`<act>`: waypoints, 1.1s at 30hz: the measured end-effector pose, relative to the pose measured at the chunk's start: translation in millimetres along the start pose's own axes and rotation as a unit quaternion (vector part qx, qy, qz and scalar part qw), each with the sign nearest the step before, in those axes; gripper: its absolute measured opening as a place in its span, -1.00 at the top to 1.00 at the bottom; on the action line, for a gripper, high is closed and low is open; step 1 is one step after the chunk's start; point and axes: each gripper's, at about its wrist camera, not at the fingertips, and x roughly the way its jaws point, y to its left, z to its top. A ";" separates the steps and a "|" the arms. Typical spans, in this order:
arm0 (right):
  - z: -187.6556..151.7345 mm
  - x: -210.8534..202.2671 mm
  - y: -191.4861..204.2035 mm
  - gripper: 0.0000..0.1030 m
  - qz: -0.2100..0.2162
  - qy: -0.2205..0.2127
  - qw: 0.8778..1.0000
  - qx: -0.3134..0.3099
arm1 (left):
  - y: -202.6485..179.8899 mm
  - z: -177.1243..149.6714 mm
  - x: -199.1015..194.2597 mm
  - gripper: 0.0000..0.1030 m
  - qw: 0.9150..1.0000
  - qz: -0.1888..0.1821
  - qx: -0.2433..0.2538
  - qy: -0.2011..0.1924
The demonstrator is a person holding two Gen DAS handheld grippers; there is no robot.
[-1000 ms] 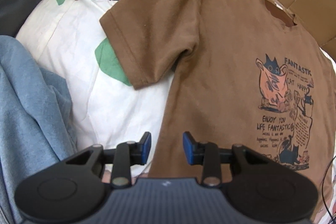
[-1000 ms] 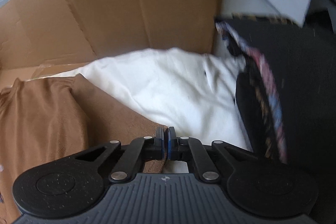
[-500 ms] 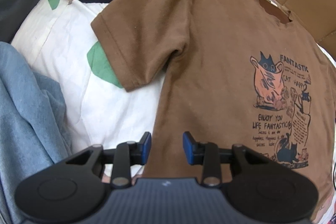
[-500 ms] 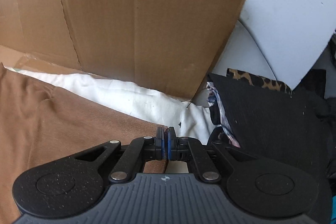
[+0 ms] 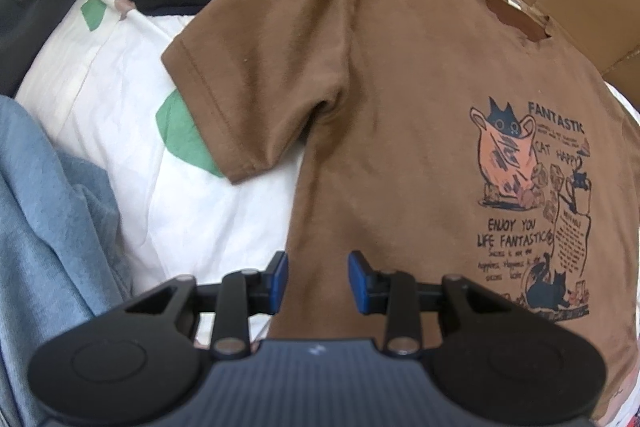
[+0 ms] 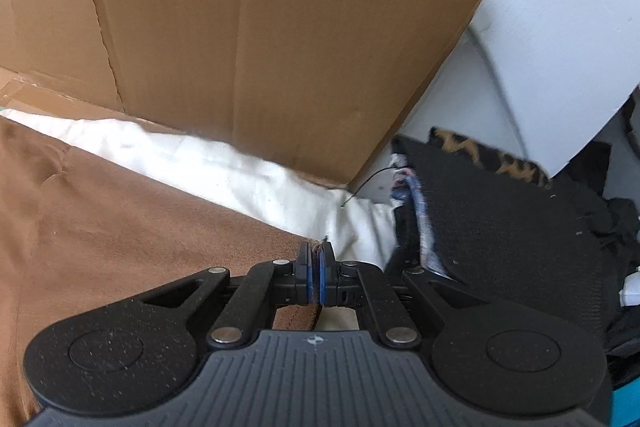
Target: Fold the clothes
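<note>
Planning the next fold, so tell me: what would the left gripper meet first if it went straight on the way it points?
Probably the brown shirt: the left gripper points down at its side edge, jaws apart.
</note>
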 end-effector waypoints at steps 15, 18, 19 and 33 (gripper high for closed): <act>-42.6 -76.8 0.5 0.39 0.071 -0.051 0.996 0.023 | -7.2 3.0 1.7 0.29 1.000 -0.014 0.012 0.001; -58.5 -83.6 3.4 0.39 0.084 -0.050 0.994 0.039 | -5.7 1.2 5.0 0.30 1.000 -0.017 0.005 0.006; -64.2 -85.3 4.4 0.39 0.089 -0.049 0.994 0.044 | -6.2 1.0 5.2 0.30 1.000 -0.017 0.005 0.006; -133.7 -71.0 14.9 0.37 0.102 0.014 0.987 0.127 | -14.6 -0.9 10.6 0.30 1.000 -0.019 0.012 0.013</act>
